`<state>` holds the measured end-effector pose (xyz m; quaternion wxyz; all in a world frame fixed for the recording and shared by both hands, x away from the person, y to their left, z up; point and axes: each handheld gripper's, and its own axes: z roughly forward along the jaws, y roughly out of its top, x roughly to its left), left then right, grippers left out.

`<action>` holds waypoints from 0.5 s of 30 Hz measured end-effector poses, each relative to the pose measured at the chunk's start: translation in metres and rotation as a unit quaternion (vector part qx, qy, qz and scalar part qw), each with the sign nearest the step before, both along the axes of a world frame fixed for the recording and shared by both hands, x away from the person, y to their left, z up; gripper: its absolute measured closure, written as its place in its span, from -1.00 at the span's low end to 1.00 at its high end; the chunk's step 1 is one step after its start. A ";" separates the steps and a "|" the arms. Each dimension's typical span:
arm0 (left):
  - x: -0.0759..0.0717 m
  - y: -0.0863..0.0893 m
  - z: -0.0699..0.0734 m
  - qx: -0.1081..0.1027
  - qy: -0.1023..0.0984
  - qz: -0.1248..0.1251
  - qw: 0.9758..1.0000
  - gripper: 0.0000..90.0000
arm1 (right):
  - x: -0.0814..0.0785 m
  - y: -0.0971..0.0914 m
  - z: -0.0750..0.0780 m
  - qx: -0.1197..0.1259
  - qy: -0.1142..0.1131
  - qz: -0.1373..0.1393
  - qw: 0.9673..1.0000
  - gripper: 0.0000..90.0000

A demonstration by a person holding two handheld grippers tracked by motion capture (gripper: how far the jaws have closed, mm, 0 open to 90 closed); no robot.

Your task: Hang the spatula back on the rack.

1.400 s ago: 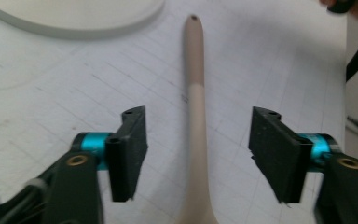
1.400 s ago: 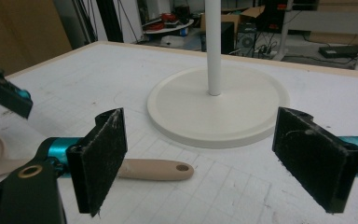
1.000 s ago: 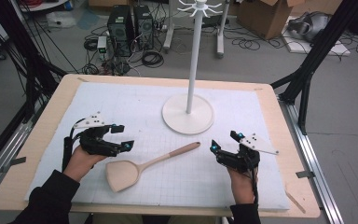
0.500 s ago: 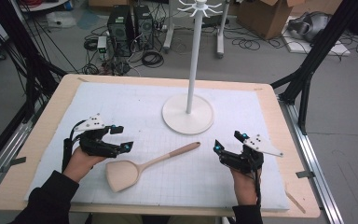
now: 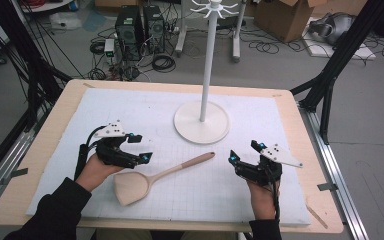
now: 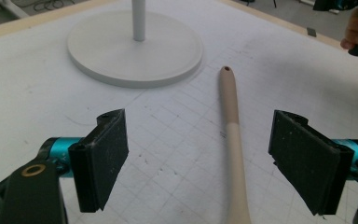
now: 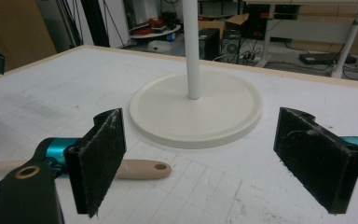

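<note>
- High view: the wooden spatula [image 5: 152, 176] lies flat on the white gridded mat [image 5: 105, 110], which covers the table [image 5: 55, 125], near the mat's front edge and a little left of its middle. Its broad blade points toward the front-left corner and its handle tip toward the white stand [image 5: 201, 121], which rises from a round base behind it.
- High view: the left gripper [image 5: 140, 148] sits just left of the spatula blade, jaws spread apart and holding nothing. The right gripper [image 5: 245, 152] sits toward the front-right of the mat, well apart from the handle tip, jaws likewise spread and empty.
- Left gripper view: the two black pads stand wide apart, and the spatula handle [image 6: 233, 140] runs up between them on the mat, nearer the right-hand pad and touching neither. The stand's base [image 6: 135, 53] lies beyond, just past the handle tip.
- Right gripper view: the jaws gape with nothing between them. The holed end of the handle [image 7: 142, 169] shows beside the left-hand pad, with the stand's base [image 7: 196, 116] just behind it.
</note>
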<state>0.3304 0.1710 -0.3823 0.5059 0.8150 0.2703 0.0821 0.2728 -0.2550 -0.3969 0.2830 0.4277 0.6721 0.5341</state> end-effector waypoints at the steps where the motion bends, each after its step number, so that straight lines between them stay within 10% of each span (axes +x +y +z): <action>1: 0.000 0.000 0.000 0.000 0.000 0.000 1.000 -0.54 | 0.000 0.000 0.000 0.001 0.002 0.000 1.000 -0.65; 7: 0.004 -0.025 -0.008 0.046 0.025 -0.037 0.998 -0.31 | -0.001 0.002 -0.001 -0.004 0.004 0.005 1.000 -0.65; 15: 0.006 -0.058 -0.023 0.120 0.047 -0.077 0.989 -0.19 | -0.001 0.002 -0.003 -0.004 0.005 0.007 1.000 -0.65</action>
